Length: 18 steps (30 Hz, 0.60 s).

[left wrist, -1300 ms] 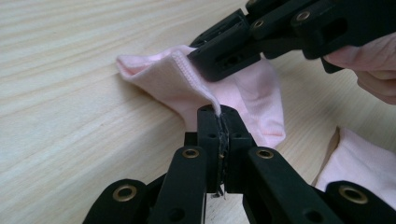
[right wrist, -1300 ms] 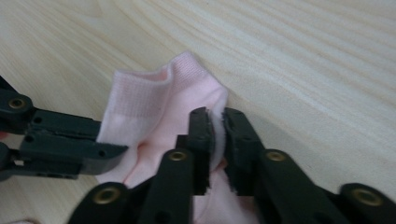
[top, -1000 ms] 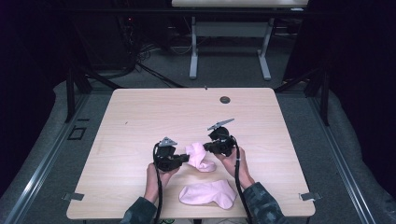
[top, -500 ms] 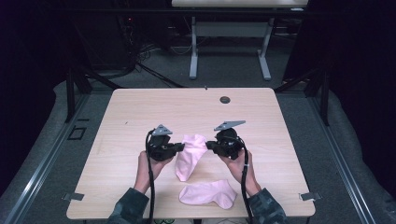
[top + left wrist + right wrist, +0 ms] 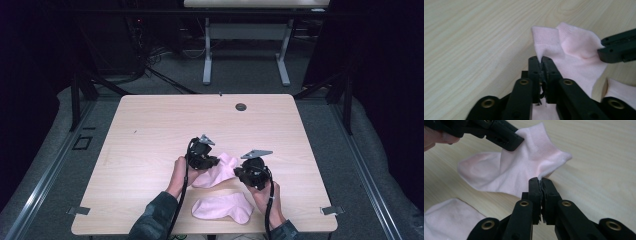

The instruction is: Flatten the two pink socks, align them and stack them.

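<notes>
Nearest the table's front edge: second pink sock (image 5: pixel 221 207), flat, untouched, long axis left to right. Just beyond: held pink sock (image 5: pixel 218 170), pinched at opposite cuff edges, presumably to spread the opening. Left gripper (image 5: pixel 541 60): jaws just eased slightly, fabric still nipped between the narrow tips. Right gripper (image 5: pixel 540 180): clamped tight on the other cuff edge. Cuff toward table's far side, toe trailing near-left; long axis diagonal. Farther off: bare wooden table (image 5: pixel 150 125).

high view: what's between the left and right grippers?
The held pink sock spans the gap in the high view, pinched at one edge by the left gripper and at the other by the right gripper. Nothing else lies between them.
</notes>
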### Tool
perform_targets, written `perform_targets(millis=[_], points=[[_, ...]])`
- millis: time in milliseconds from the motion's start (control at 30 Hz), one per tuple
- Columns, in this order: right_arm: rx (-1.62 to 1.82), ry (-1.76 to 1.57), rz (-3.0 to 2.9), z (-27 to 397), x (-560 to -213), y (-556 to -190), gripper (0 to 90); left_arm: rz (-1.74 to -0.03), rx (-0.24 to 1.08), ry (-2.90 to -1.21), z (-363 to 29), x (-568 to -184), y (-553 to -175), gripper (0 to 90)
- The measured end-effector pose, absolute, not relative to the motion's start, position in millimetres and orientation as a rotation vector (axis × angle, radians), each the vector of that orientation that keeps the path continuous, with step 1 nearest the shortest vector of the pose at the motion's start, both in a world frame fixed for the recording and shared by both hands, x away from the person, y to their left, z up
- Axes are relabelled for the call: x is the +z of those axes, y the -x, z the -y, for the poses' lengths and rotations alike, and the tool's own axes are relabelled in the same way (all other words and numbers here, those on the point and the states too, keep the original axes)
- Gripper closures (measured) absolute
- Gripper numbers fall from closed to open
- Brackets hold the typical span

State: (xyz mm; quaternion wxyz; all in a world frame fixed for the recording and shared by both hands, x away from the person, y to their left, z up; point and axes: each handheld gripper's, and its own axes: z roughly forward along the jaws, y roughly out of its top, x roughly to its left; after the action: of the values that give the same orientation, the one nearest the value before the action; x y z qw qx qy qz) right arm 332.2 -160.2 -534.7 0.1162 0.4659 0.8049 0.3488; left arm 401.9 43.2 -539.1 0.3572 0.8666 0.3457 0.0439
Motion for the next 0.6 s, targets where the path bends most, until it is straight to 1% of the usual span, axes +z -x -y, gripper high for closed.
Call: perform_targets(millis=[33,100,133,167,200,233,300,333,367,400,500,600], points=[[1.011,-1.377,-2.36,162,-538,-331,82.7,-0.9,0.098,-2.233,-44,-541,-402,70.6],[1.001,-1.401,-2.387,165,-543,-330,73.9,-0.922,0.114,-2.21,-48,-542,-400,57.5],[1.001,-1.401,-2.387,165,-543,-330,73.9,-0.922,0.114,-2.21,-48,-542,-400,52.4],[0.994,-1.419,-2.401,167,-545,-329,72.4,-0.925,0.121,-2.202,-53,-540,-398,52.4],[0.991,-1.425,-2.403,169,-546,-328,69.7,-0.929,0.134,-2.201,-56,-538,-396,49.9],[0.98,-1.435,-2.404,174,-546,-327,62.5,-0.946,0.151,-2.18,-66,-534,-391,43.8],[0.981,-1.44,-2.398,177,-545,-327,61.0,-0.962,0.166,-2.177,-71,-532,-389,43.2],[0.999,-1.441,-2.388,180,-544,-327,57.7,-0.974,0.181,-2.176,-77,-531,-386,41.4],[1.018,-1.422,-2.384,187,-539,-329,52.0,-1.005,0.191,-2.17,-88,-529,-381,39.5],[1.019,-1.407,-2.388,189,-536,-330,50.6,-1.022,0.202,-2.166,-93,-530,-378,37.7],[1.009,-1.326,-2.402,193,-528,-336,48.6,-1.072,0.196,-2.169,-105,-534,-370,34.6],[0.979,-1.27,-2.413,191,-523,-345,49.7,-1.105,0.205,-2.174,-111,-540,-366,33.7]])
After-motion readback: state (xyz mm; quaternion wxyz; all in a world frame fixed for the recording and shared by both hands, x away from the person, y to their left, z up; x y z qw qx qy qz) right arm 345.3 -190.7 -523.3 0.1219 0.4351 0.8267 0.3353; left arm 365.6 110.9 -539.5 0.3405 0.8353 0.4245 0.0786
